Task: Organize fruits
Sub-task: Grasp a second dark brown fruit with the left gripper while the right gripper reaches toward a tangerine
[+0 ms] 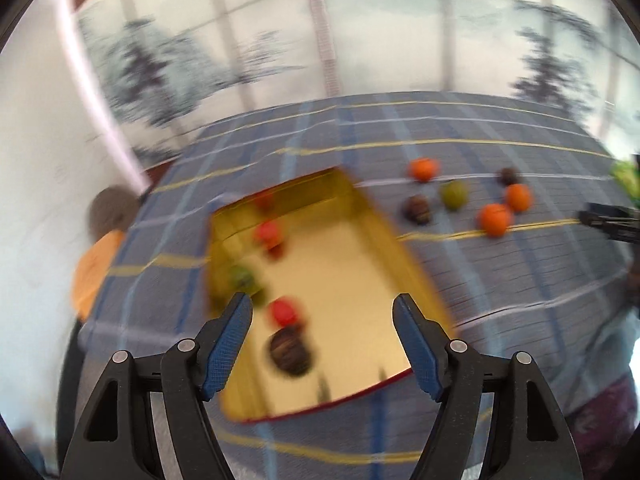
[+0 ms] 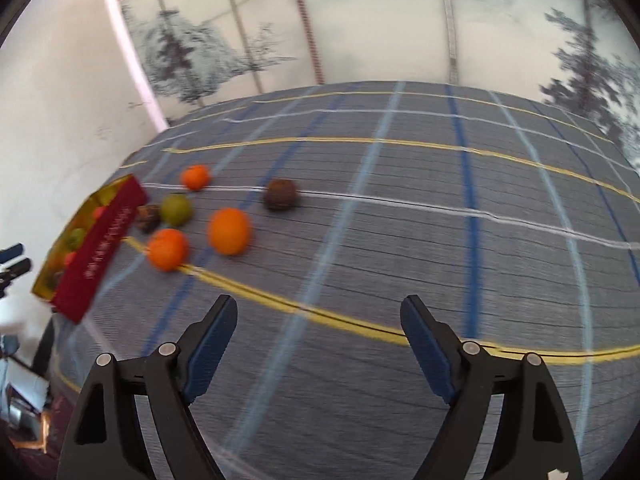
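A gold-lined box with red outer walls lies on the checked cloth; it also shows at the left of the right wrist view. Inside it are two red fruits, a green fruit and a dark brown fruit. My left gripper is open and empty just above the box's near end. On the cloth lie three oranges, a green fruit and two dark brown fruits. My right gripper is open and empty, short of them.
The blue-grey checked tablecloth covers the table, with a painted screen wall behind. A person in an orange top sits at the table's left edge. The right gripper's tip shows at the left wrist view's right edge.
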The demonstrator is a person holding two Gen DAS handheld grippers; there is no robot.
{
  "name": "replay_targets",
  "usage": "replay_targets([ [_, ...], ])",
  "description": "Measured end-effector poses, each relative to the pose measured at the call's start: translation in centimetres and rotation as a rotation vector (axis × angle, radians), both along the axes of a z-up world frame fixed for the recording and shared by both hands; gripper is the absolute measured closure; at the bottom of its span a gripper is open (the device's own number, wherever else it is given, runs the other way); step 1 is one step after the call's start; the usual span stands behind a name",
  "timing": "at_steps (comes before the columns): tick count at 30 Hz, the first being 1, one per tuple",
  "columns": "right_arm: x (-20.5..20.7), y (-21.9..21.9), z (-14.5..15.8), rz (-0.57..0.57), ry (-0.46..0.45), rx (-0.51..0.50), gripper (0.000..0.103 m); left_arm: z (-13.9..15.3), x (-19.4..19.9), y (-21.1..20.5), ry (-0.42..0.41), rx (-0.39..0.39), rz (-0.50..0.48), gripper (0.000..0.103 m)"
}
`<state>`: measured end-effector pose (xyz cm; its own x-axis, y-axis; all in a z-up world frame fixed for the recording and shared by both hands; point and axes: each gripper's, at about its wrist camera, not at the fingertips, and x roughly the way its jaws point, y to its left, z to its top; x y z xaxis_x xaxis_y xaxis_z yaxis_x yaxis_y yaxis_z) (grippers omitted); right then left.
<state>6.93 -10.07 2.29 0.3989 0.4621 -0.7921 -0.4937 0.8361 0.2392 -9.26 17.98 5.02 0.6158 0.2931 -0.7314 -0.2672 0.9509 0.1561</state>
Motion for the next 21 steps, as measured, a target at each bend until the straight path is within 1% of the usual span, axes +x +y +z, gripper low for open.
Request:
replay_targets([
  [1,0.2,-0.4,-0.3,-0.008,0.011,0.009,0.022,0.4,0.9,-0.7,0.006,0.004,-0.04,0.03],
  [3,0.2,-0.7,-0.2,-0.007,0.01,0.031,0.022,1.0,3.1,-2.3,0.021,0.045,-0.109,0.03],
  [4,0.2,-0.7,-0.1,0.001,-0.002,0.034,0.02,1.3,4.5,-3.3,0.025,0.065,-0.168,0.03],
  [5,0.1,-0.6,0.0,0.008,-0.006,0.036,0.018,1.4,5.5,-3.9,0.032,0.068,-0.21,0.03],
  [8,-0.1,-0.6,0.0,0.029,-0.012,0.048,0.017,0.7,9.2,-5.3,0.078,0.099,-0.31,0.03],
  [9,-0.2,-0.7,0.1,0.034,-0.016,0.056,0.017,0.2,10.6,-5.5,0.109,0.092,-0.341,0.03],
  [11,-0.5,-0.9,0.3,0.038,-0.02,0.081,0.017,-0.8,12.9,-5.4,0.155,0.057,-0.38,0.035],
  [13,-0.6,-1.3,0.4,0.044,-0.016,0.113,0.017,-1.8,15.3,-5.1,0.204,0.029,-0.408,0.037],
  [15,-0.5,-1.6,0.6,0.042,-0.013,0.143,0.016,-3.0,17.1,-4.6,0.243,0.021,-0.42,0.038],
  [17,-0.5,-1.9,0.8,0.042,-0.007,0.172,0.015,-4.0,18.5,-4.2,0.273,0.021,-0.431,0.041],
  [21,-0.3,-2.5,0.9,0.037,0.006,0.222,0.015,-5.9,20.2,-3.5,0.335,-0.002,-0.445,0.042],
])
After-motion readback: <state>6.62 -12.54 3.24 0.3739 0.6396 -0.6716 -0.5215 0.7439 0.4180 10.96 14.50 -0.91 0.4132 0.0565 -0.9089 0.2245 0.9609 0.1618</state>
